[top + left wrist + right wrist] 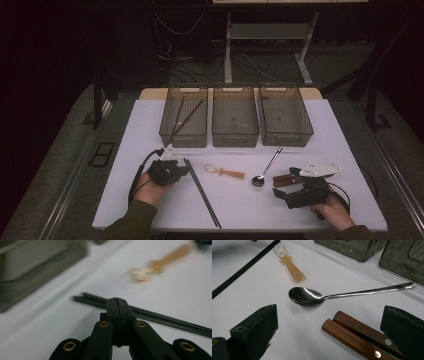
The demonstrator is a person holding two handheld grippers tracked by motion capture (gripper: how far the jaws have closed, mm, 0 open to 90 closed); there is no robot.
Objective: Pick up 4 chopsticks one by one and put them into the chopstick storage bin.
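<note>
My left gripper (185, 169) (117, 302) is shut with nothing between its jaws. Its tip sits close to the upper end of a pair of black chopsticks (202, 192) (150, 315) lying on the white table. A small clear spoon with an orange handle (223, 171) (147, 271) (288, 263) lies beyond them. My right gripper (289, 184) (330, 315) stands open at the front right. Two wooden handles with metal rivets (286, 178) (359, 336) lie between its jaws, untouched by the pads. A metal spoon (265, 167) (312, 297) lies just past them.
Three dark see-through bins stand in a row at the back of the table. The left bin (184, 137) holds brown chopsticks, the middle bin (235, 137) and right bin (286, 136) look empty. The table's front edge (240, 229) runs close to both hands.
</note>
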